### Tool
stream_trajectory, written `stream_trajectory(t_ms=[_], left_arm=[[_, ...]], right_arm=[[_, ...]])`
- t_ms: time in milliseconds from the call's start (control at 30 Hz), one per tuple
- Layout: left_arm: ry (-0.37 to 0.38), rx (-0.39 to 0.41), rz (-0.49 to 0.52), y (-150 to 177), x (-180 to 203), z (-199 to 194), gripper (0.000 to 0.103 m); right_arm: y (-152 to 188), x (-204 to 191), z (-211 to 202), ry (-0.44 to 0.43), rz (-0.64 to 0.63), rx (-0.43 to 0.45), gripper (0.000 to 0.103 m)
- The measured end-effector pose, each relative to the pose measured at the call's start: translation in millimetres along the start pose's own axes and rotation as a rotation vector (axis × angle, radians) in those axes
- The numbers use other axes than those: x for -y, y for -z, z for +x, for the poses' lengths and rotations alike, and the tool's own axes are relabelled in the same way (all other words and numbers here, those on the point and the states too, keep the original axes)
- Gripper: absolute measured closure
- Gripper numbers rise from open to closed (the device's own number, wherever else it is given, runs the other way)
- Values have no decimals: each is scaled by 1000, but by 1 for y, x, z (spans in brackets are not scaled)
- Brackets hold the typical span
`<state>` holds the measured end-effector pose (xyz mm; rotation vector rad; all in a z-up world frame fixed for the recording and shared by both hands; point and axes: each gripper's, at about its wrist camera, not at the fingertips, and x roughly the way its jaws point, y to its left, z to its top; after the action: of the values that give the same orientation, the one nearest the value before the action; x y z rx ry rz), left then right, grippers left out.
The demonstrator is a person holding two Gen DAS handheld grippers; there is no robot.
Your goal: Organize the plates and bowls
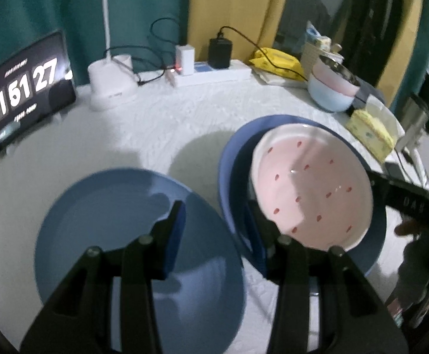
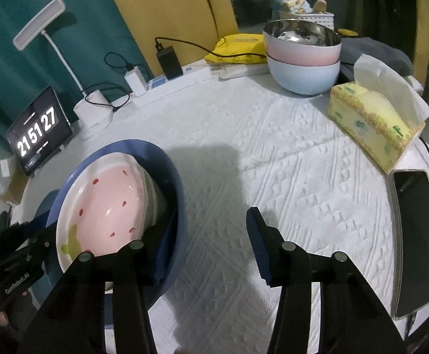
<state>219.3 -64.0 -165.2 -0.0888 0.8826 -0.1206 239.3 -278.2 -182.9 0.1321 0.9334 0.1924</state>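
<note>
- The deep dark-blue dish [image 2: 167, 159] sits at the near left of the bench [image 2: 273, 162], which is covered in a white ridged cloth. A round pink plate with red dots and a white rim [image 2: 105, 200] leans tilted inside the dish.
- The right gripper [image 2: 213, 214] straddles the dish's right rim. One finger is inside the wall and the other is clear of it over bare cloth, so the gripper is open.
- The left gripper [image 1: 214, 209] straddles the opposite rim. A gap shows at its outer fingertip, but lower down the contact is hidden, so I cannot tell whether it grips.
- A flat light-blue plate [image 1: 111, 221] lies just left of the dish, under the left gripper's outer finger.
- A pink bowl with a steel lining is stacked in a pale-blue bowl [image 2: 303, 67] at the far right edge.
- The middle of the bench is open. A yellow tissue box [image 2: 370, 121] and a dark phone [image 2: 415, 236] line the right edge. A clock tablet [image 2: 41, 129] and a white power strip [image 2: 179, 79] line the far left.
</note>
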Motion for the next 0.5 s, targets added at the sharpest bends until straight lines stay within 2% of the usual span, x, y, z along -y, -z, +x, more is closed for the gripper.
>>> stream_trajectory(t_ms=[100,200,267,367,500], left_arm=[[18,6,-23,2,-3,0,60],[13,24,-10,3,0,-1,65],[15,35,-4,4,4,-2,76],[15,49,8,5,11,-4,87],[14,63,3,6,13,-6,88]], right_arm=[[0,4,1,-21,24,0,53],[1,8,1,-63,60,0,53],[3,9,1,-74,91,10,53],[4,6,-1,-93,100,22,66],[4,-2,-4,-110,94,35,87]])
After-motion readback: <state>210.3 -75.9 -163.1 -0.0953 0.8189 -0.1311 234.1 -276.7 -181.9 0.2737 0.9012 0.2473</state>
